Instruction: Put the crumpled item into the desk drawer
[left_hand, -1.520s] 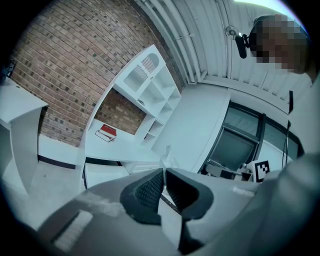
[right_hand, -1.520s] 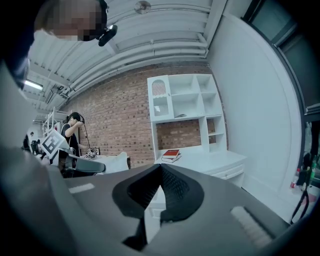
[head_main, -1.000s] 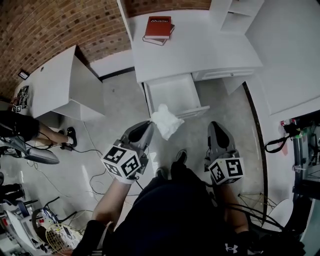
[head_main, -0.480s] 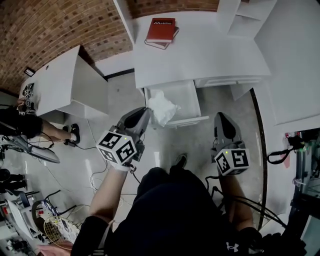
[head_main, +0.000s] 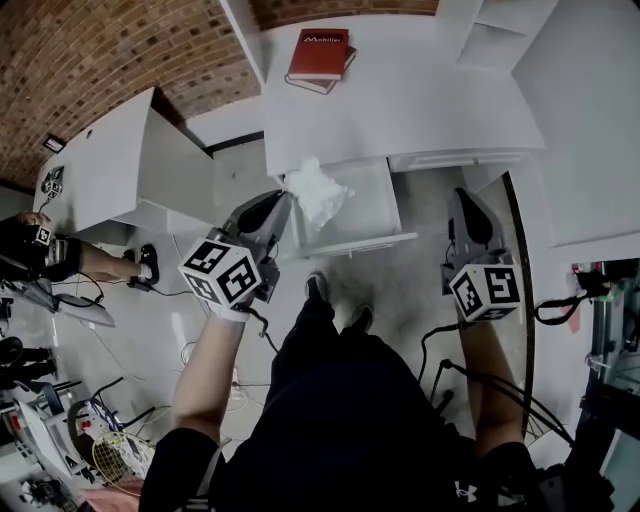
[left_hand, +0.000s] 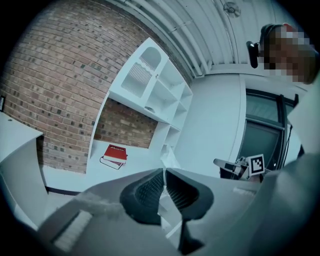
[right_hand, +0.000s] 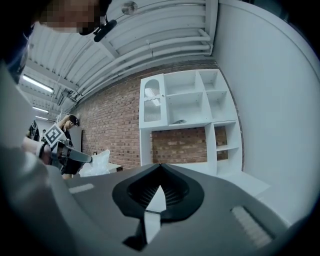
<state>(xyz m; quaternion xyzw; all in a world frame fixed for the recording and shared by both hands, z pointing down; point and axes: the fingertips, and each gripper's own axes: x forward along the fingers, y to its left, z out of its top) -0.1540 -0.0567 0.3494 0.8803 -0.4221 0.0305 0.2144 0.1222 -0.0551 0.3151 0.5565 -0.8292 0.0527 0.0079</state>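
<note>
So the big white desk surface (head_main: 400, 100) fills the top of the head view, with a red book (head_main: 318, 55) sitting at its far edge. Under it the drawer (head_main: 372, 205) is pulled out and looks bare inside.

The crumpled item (head_main: 315, 190), a white wad of paper or thin plastic, is up in the air at the drawer's near-left corner. It's touching nothing but the left gripper (head_main: 283, 203). That gripper's fingers (left_hand: 147, 190) are pinched almost together on a fold of the wad, and the rest bunches out past the tips. The right gripper (head_main: 463, 200) hangs off to the right of the drawer front, fingers closed with nothing in them.

I'd call this the carry step, right at the end of it. From the steep head angle I honestly can't tell whether the wad is already over the drawer's inside or just over its left rim.

Next move, as I see it:
- Nudge the left gripper a bit right and forward so the whole wad is inside the walls.
- Drop it lower.
- Let go.

A light wad like this could cling to the pads or spring back over the rim, so releasing it low seems smart.
</note>
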